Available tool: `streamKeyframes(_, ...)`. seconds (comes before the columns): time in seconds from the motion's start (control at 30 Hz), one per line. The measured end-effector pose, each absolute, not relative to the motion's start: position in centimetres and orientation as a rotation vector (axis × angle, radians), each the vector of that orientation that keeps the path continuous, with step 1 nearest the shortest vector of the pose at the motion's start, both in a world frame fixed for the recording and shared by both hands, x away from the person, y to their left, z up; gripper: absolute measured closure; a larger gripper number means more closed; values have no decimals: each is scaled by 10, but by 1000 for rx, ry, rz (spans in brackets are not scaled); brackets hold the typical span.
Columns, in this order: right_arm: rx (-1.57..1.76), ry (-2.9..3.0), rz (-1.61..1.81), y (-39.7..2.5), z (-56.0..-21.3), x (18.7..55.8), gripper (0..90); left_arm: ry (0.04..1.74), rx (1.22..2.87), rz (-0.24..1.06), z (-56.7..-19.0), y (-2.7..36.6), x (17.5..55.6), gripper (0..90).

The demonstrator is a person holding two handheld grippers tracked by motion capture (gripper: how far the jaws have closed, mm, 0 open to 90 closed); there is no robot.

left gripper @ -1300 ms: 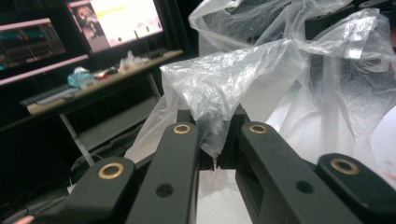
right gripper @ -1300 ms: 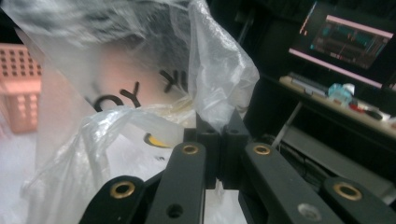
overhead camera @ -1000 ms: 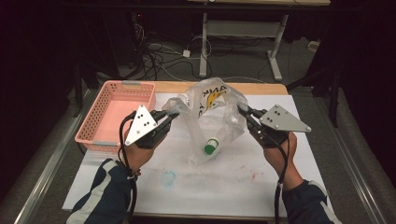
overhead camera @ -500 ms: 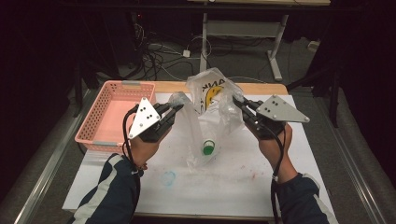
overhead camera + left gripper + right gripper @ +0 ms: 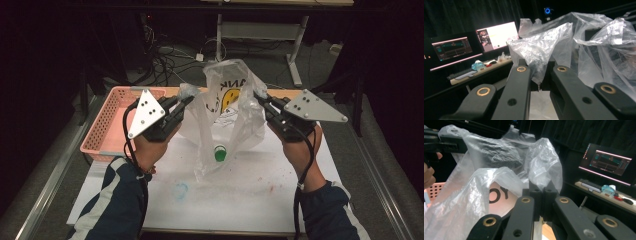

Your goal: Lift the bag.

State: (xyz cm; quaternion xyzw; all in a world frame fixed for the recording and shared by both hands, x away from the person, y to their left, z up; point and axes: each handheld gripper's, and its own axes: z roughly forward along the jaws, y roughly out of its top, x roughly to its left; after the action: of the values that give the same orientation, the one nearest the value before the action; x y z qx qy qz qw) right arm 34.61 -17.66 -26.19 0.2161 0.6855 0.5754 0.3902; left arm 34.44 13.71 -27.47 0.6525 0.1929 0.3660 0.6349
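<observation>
Evidently the work in hand was lifting a thin, clear plastic carrier bag with a yellow smiley print (image 5: 231, 107) by its two handles, held up above the white paper-covered table (image 5: 260, 200). The left gripper (image 5: 186, 100) had its jaws pinched shut on the bag's left handle, the film bunching out between them in the left gripper view (image 5: 541, 53). The right gripper (image 5: 260, 97) was likewise clamped on the right handle, jaws meeting with plastic wedged between (image 5: 544, 167). A small green-capped bottle (image 5: 219, 153) sat low inside the bag, at or just above the paper. A pink plastic mesh basket (image 5: 107, 125) stood at the table's left edge.

To do this well, both grippers probably needed to rise evenly and spread slightly, so the mouth stayed open and level. A tilt could roll the bottle toward one side, and the slippery film might creep out of a loosened grip.
</observation>
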Motion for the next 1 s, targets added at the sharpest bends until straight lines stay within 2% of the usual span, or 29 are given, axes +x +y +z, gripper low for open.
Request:
streamKeyframes(0.27, 608, 1723, 1488, -186, -238, 359, 900, 467, 1458, 860, -246, 133, 359, 866)
streamKeyframes(0.5, 704, 1736, 1402, -190, -246, 390, 900, 562, 1488, 881, -259, 130, 394, 863)
streamKeyframes(0.77, 871, 1736, 1272, -208, -257, 440, 900, 691, 1535, 954, -273, 134, 437, 862)
streamKeyframes(1.0, 940, 1716, 1182, -220, -260, 467, 900, 778, 1585, 1016, -277, 141, 466, 861)
